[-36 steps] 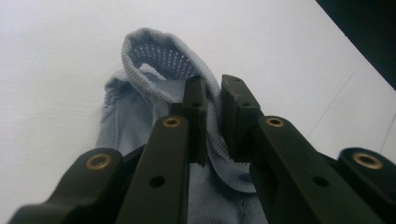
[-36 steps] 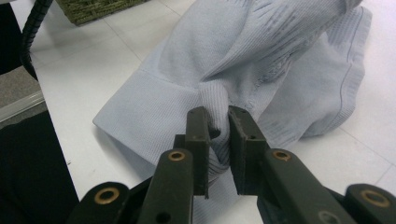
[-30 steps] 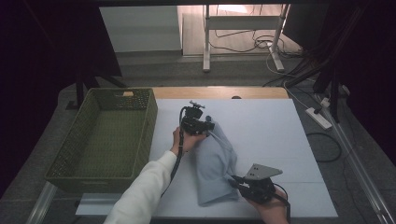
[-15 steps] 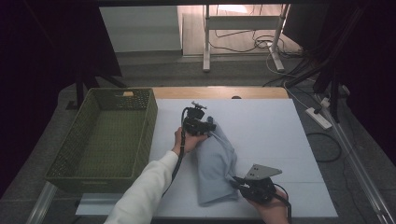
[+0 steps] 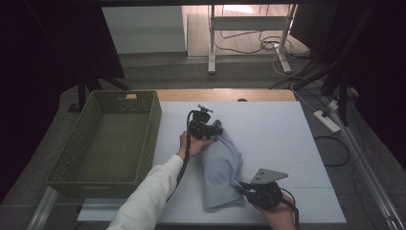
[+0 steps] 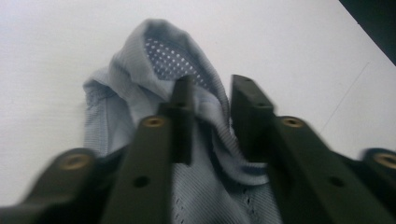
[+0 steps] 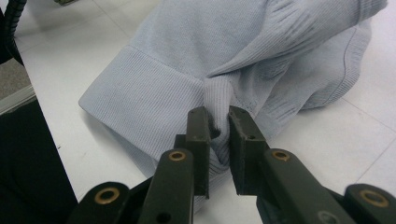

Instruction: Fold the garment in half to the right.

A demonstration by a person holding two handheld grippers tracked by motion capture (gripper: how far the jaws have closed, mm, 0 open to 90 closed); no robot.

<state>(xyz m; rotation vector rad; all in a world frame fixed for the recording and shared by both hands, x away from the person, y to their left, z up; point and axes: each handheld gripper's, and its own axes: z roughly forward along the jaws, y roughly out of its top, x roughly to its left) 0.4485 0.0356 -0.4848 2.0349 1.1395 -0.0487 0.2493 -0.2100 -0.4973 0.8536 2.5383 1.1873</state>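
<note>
Lying on the white surface (image 5: 277,143) between the two hands, the pale blue sweater (image 5: 220,167) is folded into a long bundle that runs from the near edge toward the middle. At its near end, the right gripper (image 5: 244,188) pinches a small fold of the knit, and in the right gripper view the fabric is pressed between the two black jaws, just beside the ribbed hem (image 7: 140,93). The grey plate (image 5: 268,175) sits on top of this gripper, and the person's hand is below it at the bottom of the high view.

Farther away, the left gripper (image 5: 219,132) is at the far end of the sweater. Its jaws have just been opening; in the left gripper view they stand a little apart, with a ridge of the cloth between them but not squeezed. A white sleeve (image 5: 148,196) comes from the bottom to this hand.

To the left, well apart from the sweater, a green basket (image 5: 72,158) stands on the edge of the surface.
</note>
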